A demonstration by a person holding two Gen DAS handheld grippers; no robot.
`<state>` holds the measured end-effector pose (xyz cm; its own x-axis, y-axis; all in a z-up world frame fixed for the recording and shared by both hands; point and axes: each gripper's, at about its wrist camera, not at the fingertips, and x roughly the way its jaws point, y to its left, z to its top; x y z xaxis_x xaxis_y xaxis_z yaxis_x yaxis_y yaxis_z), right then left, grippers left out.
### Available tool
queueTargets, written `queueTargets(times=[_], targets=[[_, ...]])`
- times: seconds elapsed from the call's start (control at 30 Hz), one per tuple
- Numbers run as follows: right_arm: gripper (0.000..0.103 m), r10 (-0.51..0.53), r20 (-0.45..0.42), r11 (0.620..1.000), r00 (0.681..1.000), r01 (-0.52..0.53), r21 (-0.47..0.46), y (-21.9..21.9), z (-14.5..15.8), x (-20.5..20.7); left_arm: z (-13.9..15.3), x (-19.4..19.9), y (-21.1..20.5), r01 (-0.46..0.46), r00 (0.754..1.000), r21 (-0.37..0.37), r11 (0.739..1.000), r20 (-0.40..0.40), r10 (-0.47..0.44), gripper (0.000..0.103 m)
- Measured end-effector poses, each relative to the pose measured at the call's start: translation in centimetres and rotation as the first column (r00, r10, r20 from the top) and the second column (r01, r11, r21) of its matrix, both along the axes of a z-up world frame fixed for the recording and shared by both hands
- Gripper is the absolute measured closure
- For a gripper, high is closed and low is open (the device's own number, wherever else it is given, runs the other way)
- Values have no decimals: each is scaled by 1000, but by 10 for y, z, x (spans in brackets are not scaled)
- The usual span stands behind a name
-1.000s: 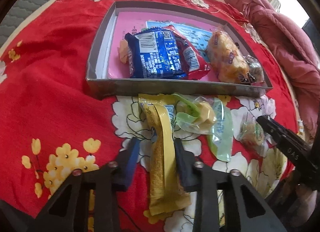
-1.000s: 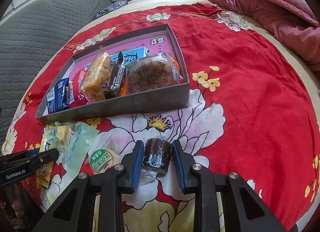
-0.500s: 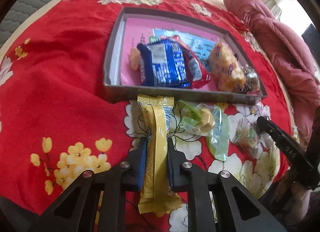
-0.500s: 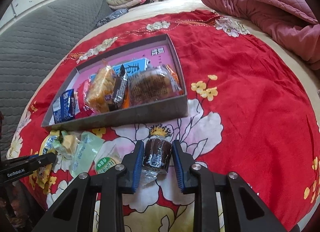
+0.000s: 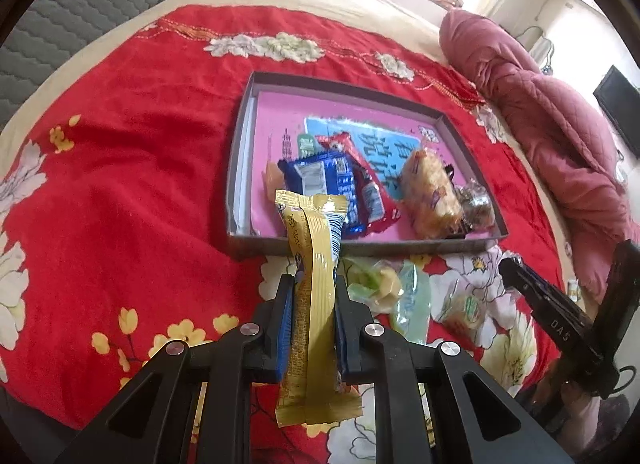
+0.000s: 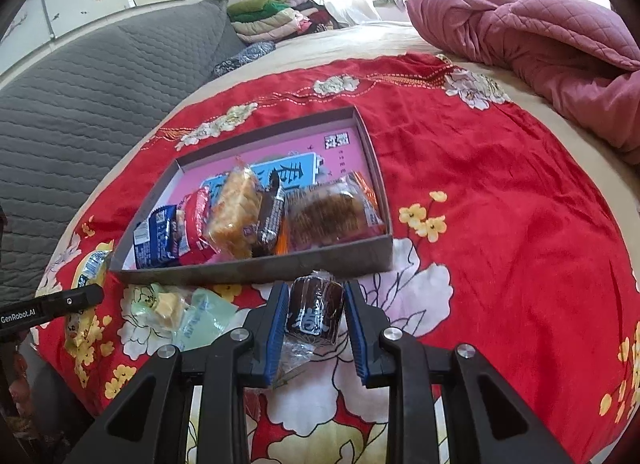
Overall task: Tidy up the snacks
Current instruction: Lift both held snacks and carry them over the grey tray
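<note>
So this snack tidy-up looks roughly half done from where I'm standing. The shallow grey cardboard tray with the pink printed floor (image 5: 240,168) already has a blue foil packet (image 5: 324,184), a red one, a clear-wrapped yellow cake (image 5: 430,196) and a big brown pastry (image 6: 332,216) bunched along its near wall, while the far half is bare. The left gripper (image 5: 314,304) is clamped on a long gold-yellow wrapper bar (image 5: 316,284), held clear of the red flowered bedspread (image 5: 120,184), top end poking over the tray's near wall. The right gripper (image 6: 316,312) is squeezing a small dark brown wrapped cake roll (image 6: 316,306), just short of the same wall. Left on the cloth: a pale green see-through packet (image 5: 408,296) and a small round clear-wrapped one (image 5: 464,308). Both loads need to clear that low wall; I'd guess the open pink patch at the back is the easy drop zone. Plenty of free bedspread either side.
</note>
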<state>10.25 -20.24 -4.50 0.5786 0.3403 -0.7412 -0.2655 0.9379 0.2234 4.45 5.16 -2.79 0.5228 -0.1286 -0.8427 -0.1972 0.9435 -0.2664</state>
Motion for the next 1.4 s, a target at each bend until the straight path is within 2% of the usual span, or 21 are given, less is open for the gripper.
queueTargets(times=[0.27, 0.73, 1.4], targets=[[74, 2, 35, 1000, 999, -3, 9, 1, 6, 3, 11, 6, -1, -4, 999, 11, 1000, 38, 4, 85], [74, -9, 84, 999, 996, 6, 31, 5, 13, 19, 12, 18, 0, -27, 999, 13, 1000, 43, 27, 85], [74, -52, 74, 996, 996, 47, 71, 2, 6, 50, 10, 51, -23, 13, 999, 9, 1000, 42, -13, 85]])
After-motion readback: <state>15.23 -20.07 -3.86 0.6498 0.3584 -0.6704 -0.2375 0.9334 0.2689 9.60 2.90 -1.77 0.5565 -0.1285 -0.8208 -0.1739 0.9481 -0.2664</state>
